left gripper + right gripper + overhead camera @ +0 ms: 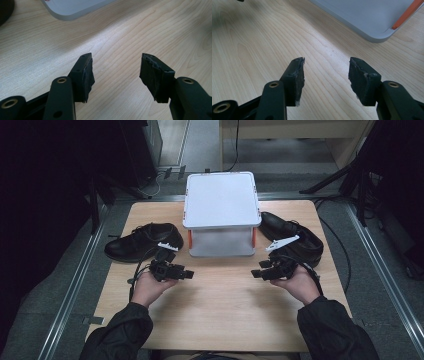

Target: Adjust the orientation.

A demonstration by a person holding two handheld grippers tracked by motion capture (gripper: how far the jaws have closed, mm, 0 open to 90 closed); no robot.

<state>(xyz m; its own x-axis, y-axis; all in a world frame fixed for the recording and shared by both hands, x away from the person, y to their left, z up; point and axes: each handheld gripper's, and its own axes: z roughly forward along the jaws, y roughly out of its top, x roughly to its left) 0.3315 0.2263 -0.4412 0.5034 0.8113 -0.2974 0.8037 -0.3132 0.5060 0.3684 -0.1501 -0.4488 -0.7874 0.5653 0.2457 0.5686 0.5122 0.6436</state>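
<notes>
A white lidded storage box [221, 215] with orange latches stands at the middle back of the wooden table [220, 315]. One black leather shoe [142, 240] lies to its left, a second black shoe [295, 237] to its right. My left gripper [189, 274] is held in front of the left shoe, pointing inward, jaws open with nothing between them. My right gripper [255, 273] mirrors it in front of the right shoe, also open and empty. In the left gripper view, the left gripper [116, 72] hovers over bare wood near the box corner [75, 10]. The right gripper [326, 76] sits below the box's corner [372, 17].
The table's front half between the two hands is bare wood. Metal floor rails [80, 270] run along both sides of the table. Cables [345, 265] trail on the floor at the right, and dark stands rise at the back corners.
</notes>
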